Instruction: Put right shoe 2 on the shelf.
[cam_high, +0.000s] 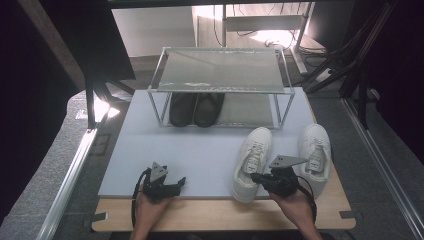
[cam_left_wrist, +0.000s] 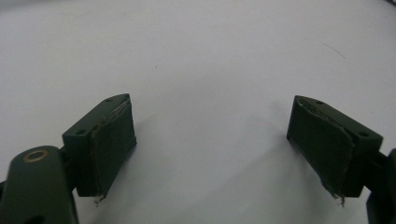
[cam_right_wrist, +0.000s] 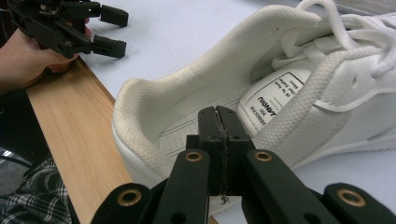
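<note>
**Layout: rack at back, shoes front right**

A mat (cam_high: 210, 150) is laid on the table (cam_high: 220, 215). A wire rack (cam_high: 220, 70) is set at the mat's far edge; a shoe pair (cam_high: 195, 109) is tucked under its shelf, left of ctr. Two sneakers are placed in front of the rack, to the right: one (cam_high: 252, 162) nearer ctr, the other (cam_high: 316, 150) right of it, near the mat's edge.

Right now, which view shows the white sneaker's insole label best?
The right gripper view: the insole label sits close, its print visible inside the near white sneaker. The high view shows that sneaker whole, the label too small to see. The left gripper view faces bare mat.
</note>
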